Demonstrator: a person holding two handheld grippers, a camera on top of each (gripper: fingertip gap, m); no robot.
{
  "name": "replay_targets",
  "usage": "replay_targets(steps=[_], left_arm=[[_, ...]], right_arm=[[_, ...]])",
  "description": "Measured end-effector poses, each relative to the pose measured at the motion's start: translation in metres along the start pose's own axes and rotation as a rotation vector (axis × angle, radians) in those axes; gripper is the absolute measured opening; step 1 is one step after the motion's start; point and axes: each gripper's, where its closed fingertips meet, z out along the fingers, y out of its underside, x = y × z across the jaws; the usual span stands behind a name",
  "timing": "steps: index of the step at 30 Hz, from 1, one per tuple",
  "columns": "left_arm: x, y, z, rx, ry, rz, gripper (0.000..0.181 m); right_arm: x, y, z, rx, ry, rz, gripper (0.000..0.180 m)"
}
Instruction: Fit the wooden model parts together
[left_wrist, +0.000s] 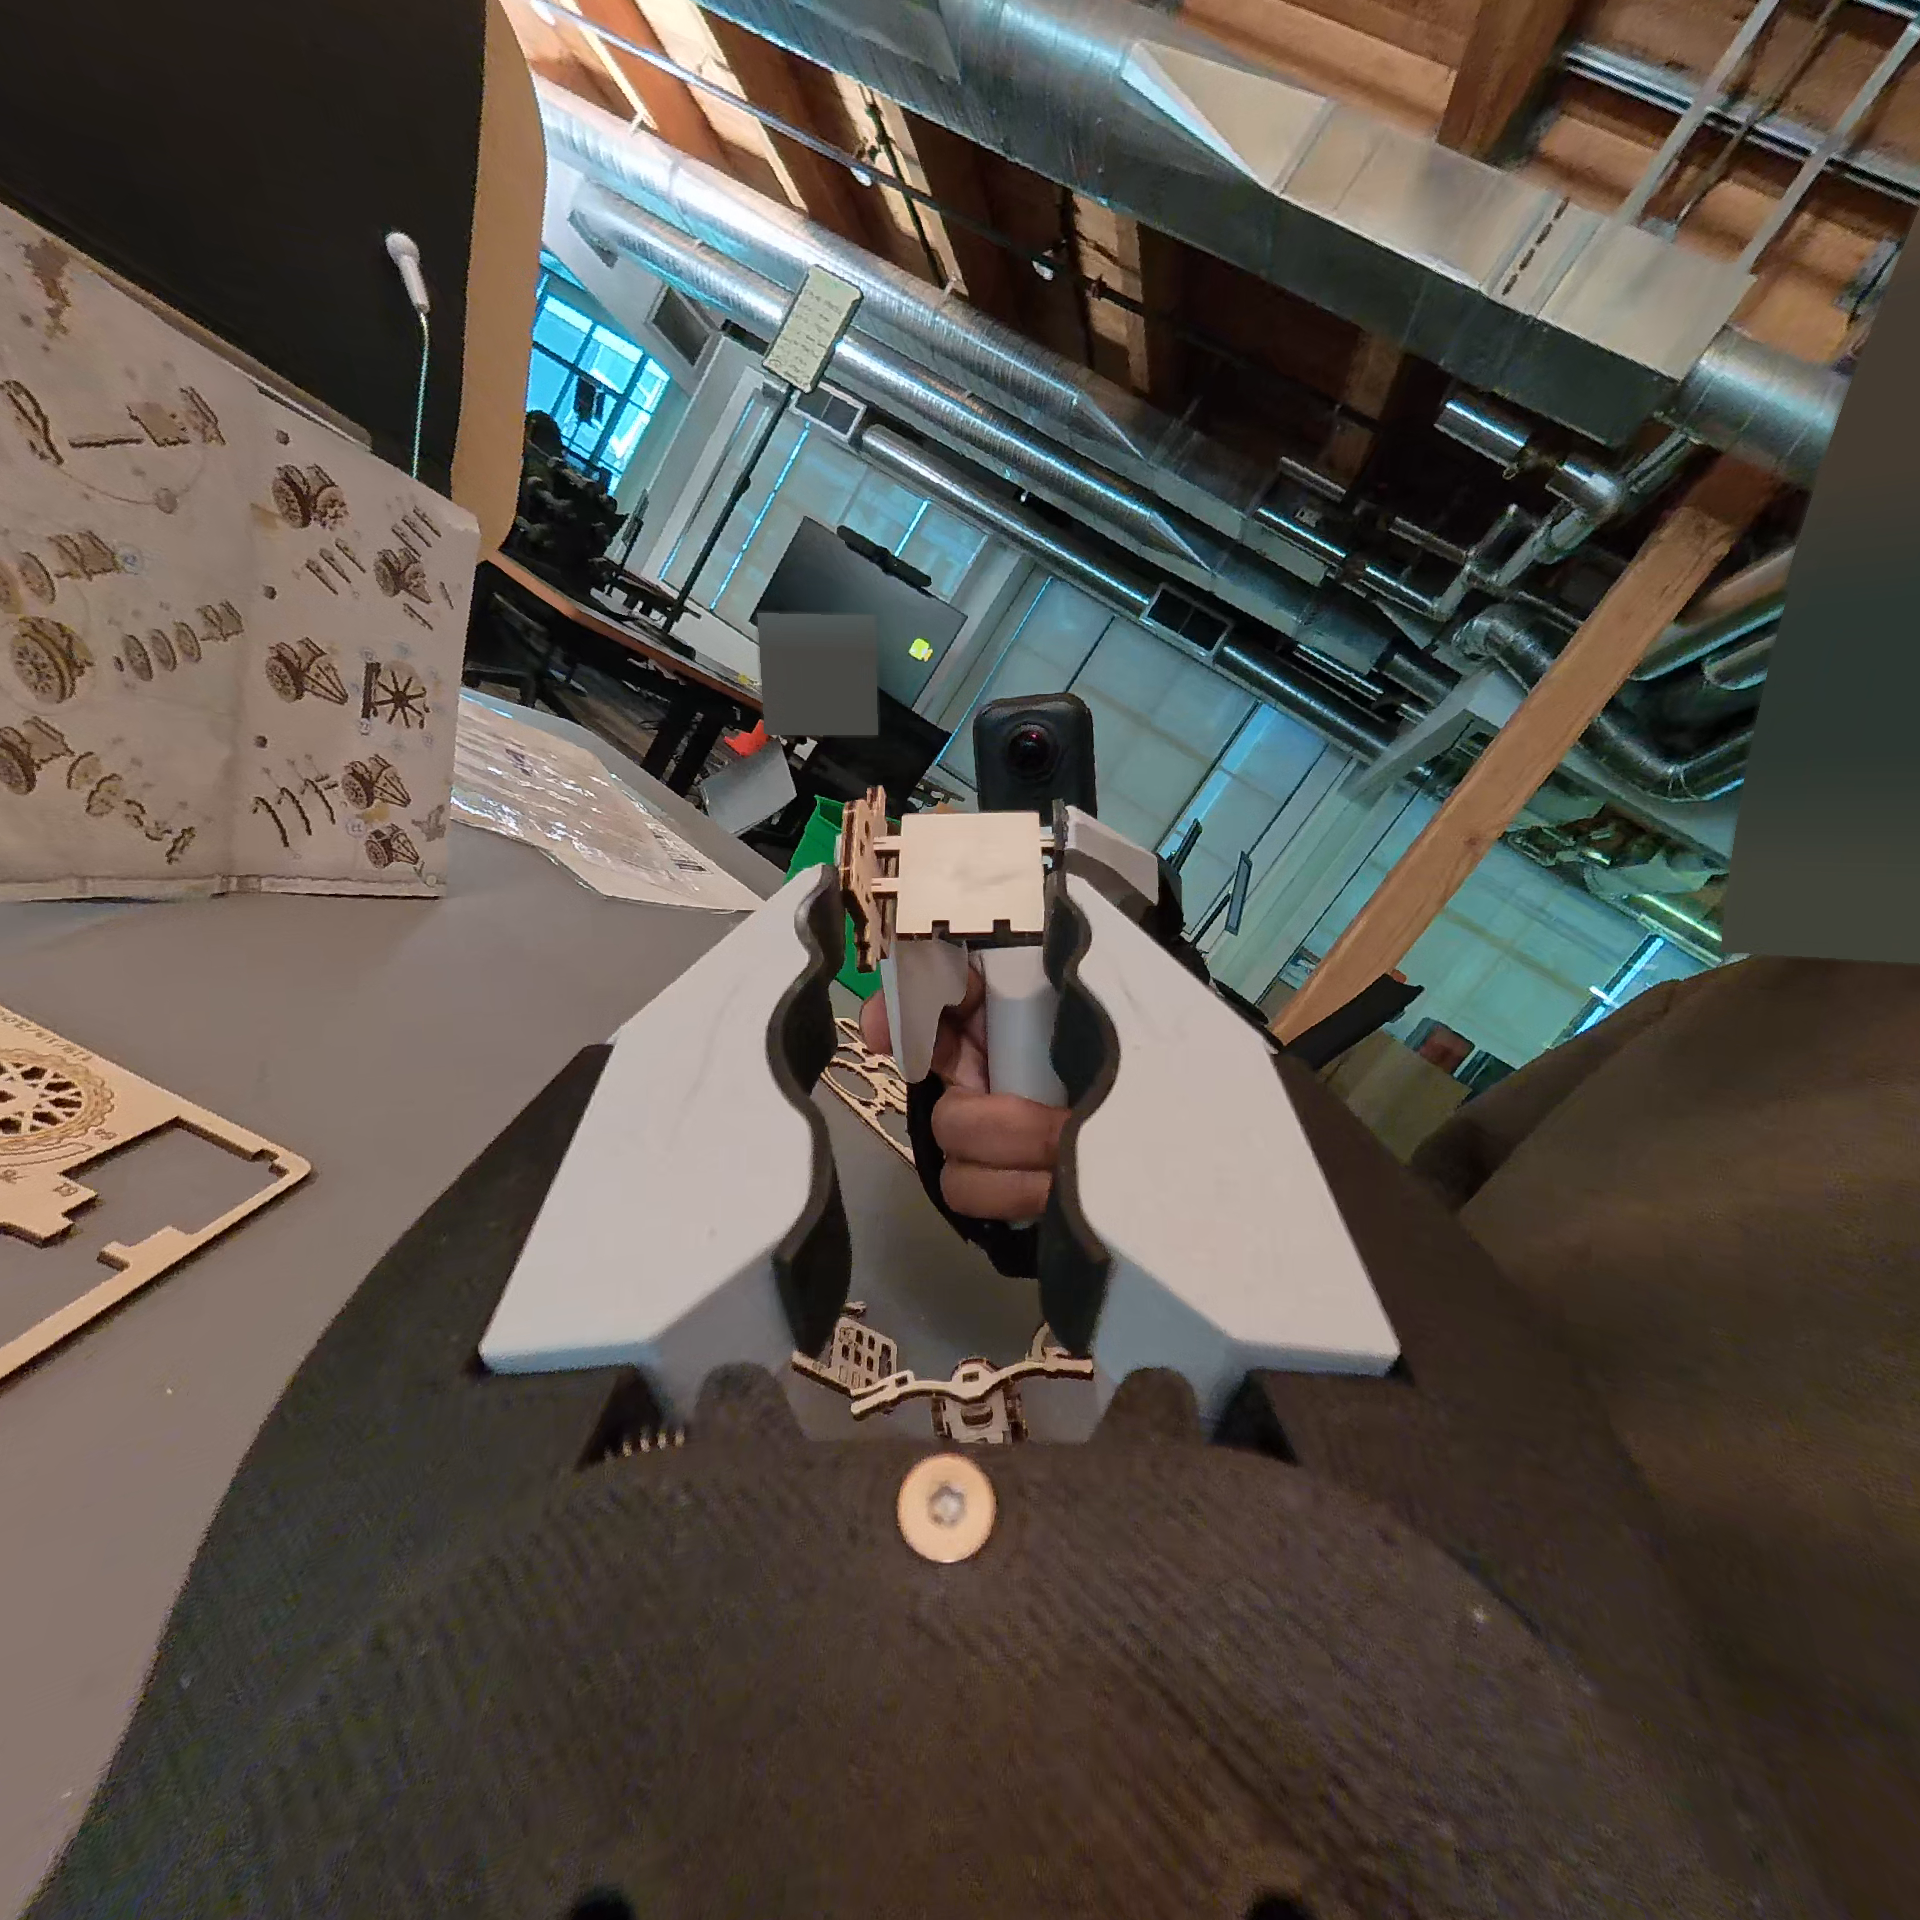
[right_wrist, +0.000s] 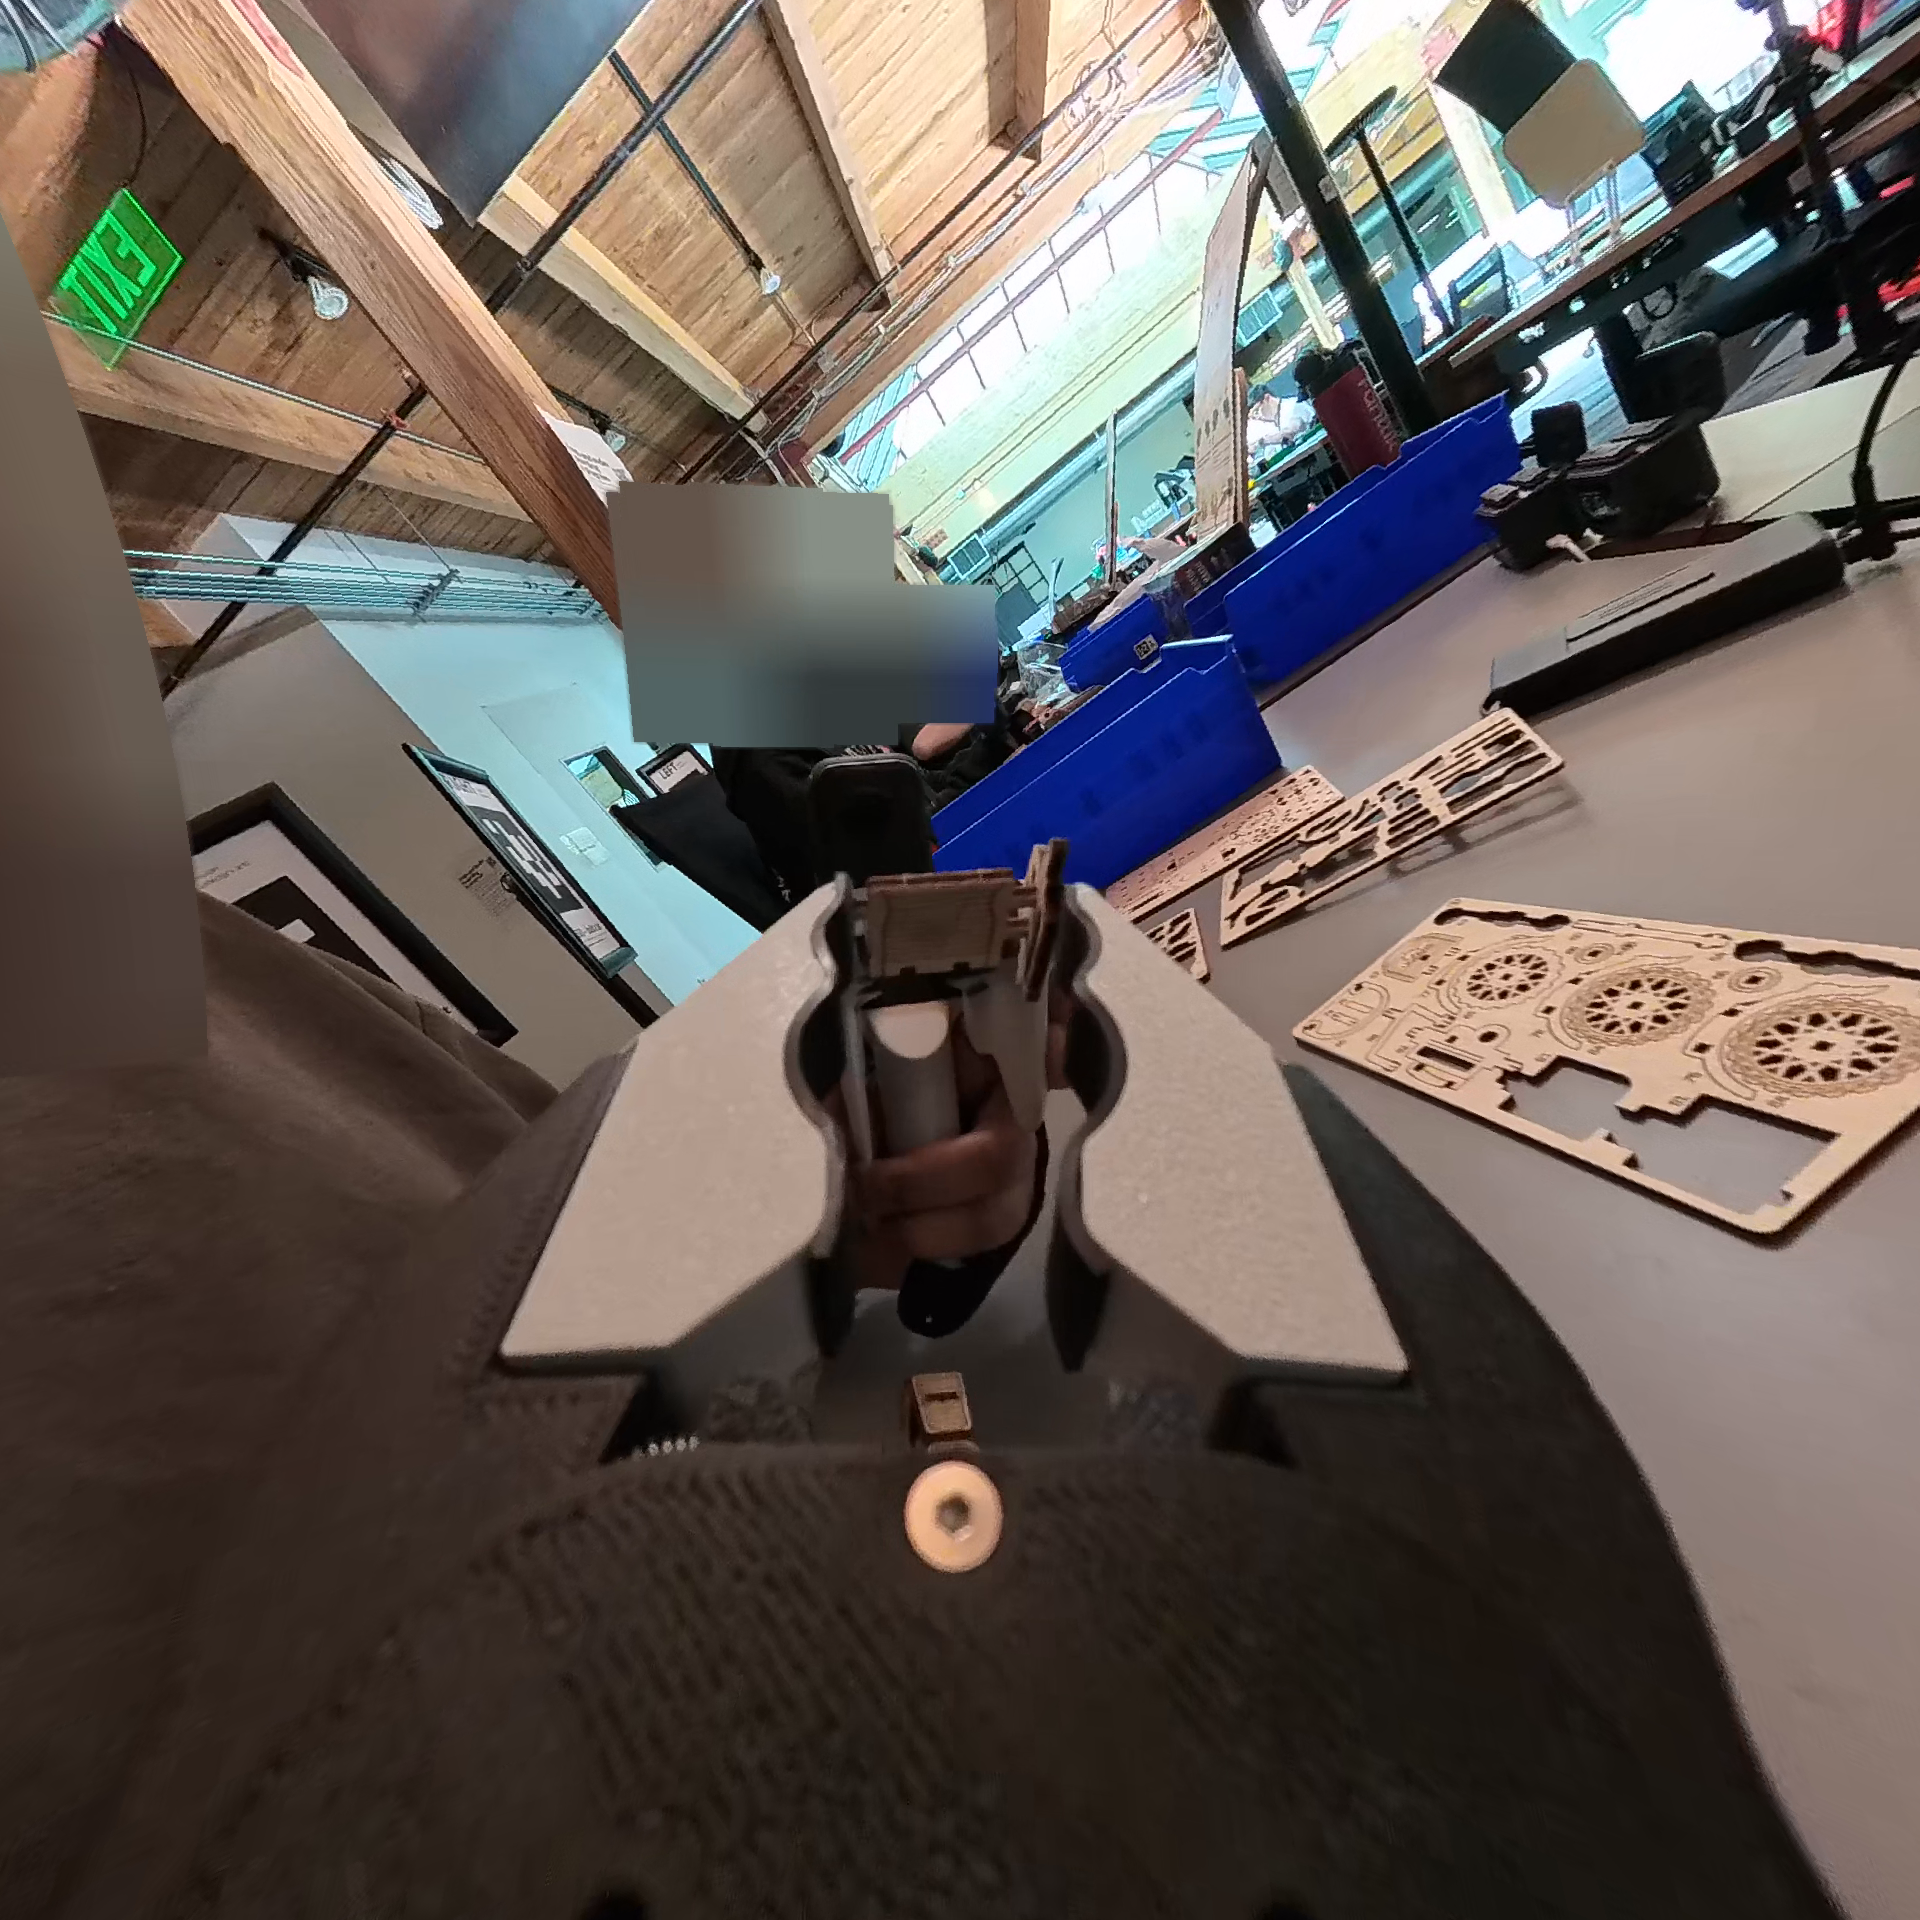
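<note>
A small pale wooden box assembly (left_wrist: 971, 878) with a notched side plate (left_wrist: 864, 881) is held in the air above the grey table (left_wrist: 364, 1018). My left gripper (left_wrist: 945, 883) is shut on it at the fingertips. My right gripper (right_wrist: 961, 930) faces the left one and is shut on the same box assembly (right_wrist: 940, 925) from the opposite side. In the left wrist view the right gripper's camera (left_wrist: 1034, 748) and the hand (left_wrist: 987, 1143) on its handle show beyond the box. Small loose wooden parts (left_wrist: 956, 1382) lie on the table under the grippers; one also shows in the right wrist view (right_wrist: 940, 1403).
A folded instruction sheet (left_wrist: 208, 623) stands at the left. Laser-cut wooden sheets lie on the table (left_wrist: 114, 1153) (right_wrist: 1662, 1049) (right_wrist: 1382, 831). Blue bins (right_wrist: 1122, 769) and black devices (right_wrist: 1662, 613) stand at the far side. A person in dark clothing (right_wrist: 769, 810) is behind. Left and right tips are no more than a few centimetres apart.
</note>
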Motion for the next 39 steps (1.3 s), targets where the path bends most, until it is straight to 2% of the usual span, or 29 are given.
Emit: replay_targets(steps=[7, 28, 29, 35, 39], left_arm=[[-0.004, 0.004, 0.000, 0.003, -0.019, -0.029, 0.037], [-0.010, 0.009, 0.001, -0.035, -0.068, 0.003, 0.040], [-0.010, 0.009, 0.001, -0.037, -0.070, 0.003, 0.035], [-0.004, 0.005, 0.002, -0.006, -0.049, -0.022, 0.034], [-0.001, 0.002, 0.001, -0.003, -0.034, -0.010, 0.034]], right_arm=[[0.006, 0.001, -0.001, 0.048, 0.004, 0.025, 0.040], [0.012, 0.004, -0.002, 0.036, 0.036, 0.069, 0.038], [0.012, 0.004, -0.002, 0.036, 0.036, 0.066, 0.036], [0.005, 0.000, -0.001, 0.022, 0.048, -0.039, 0.035], [0.001, -0.001, 0.000, 0.020, 0.015, -0.032, 0.035]])
